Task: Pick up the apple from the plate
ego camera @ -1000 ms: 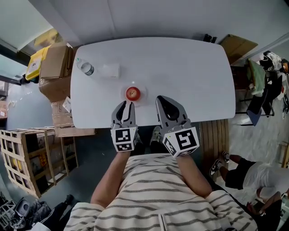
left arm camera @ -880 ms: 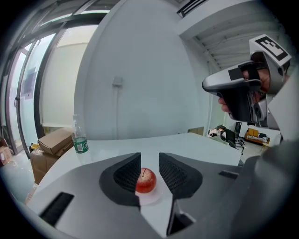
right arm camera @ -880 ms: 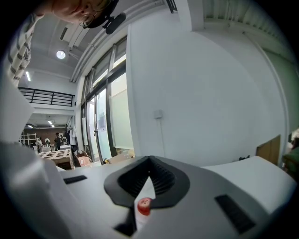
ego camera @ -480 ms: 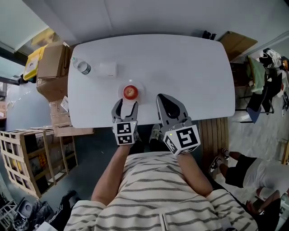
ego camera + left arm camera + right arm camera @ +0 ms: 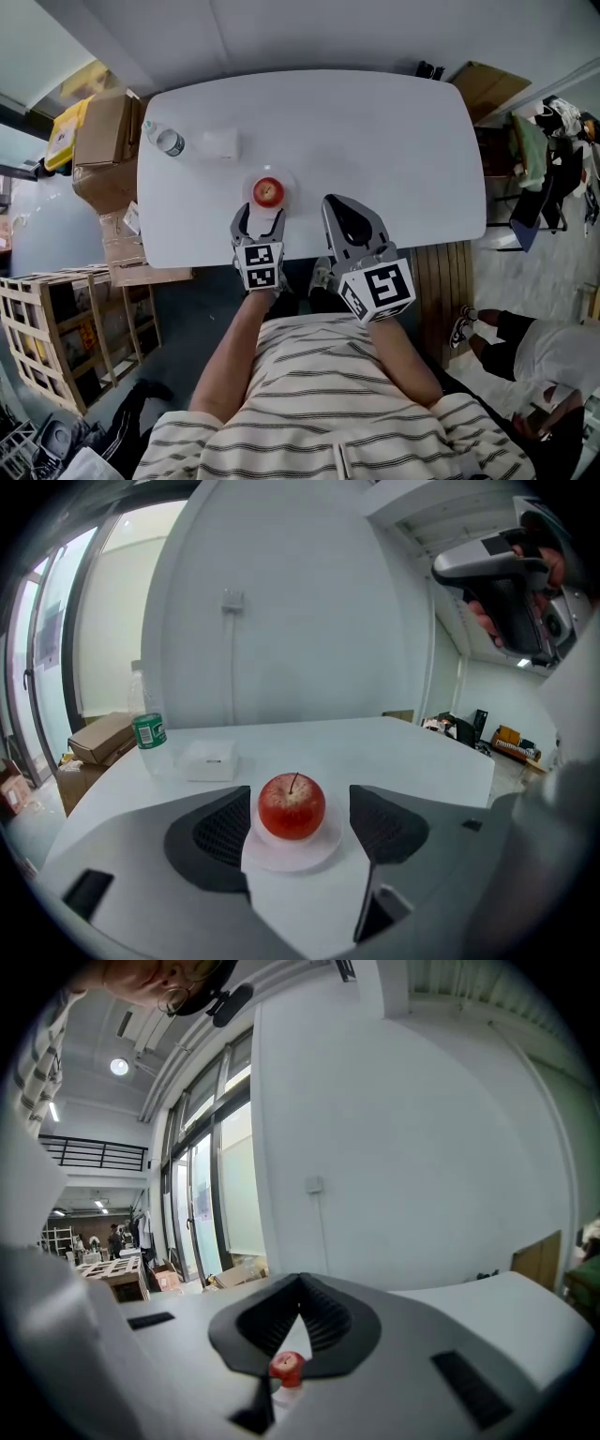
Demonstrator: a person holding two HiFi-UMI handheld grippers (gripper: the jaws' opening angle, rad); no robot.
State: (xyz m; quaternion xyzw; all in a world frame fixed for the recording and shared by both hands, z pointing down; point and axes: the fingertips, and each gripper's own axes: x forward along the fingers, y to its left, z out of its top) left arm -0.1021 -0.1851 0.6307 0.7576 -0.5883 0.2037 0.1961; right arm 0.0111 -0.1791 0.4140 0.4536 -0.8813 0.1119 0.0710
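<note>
- Apple: red, stem up, at the centre of the small white plate on the white table.
- Left gripper: just short of the plate's near rim; its jaws have just been opening and stand wide, nothing between the pads (apple untouched).
- Right gripper: right of the plate, apart from it, jaws closed together and empty.
- Water bottle and white box: beyond the plate, to its left.
</note>
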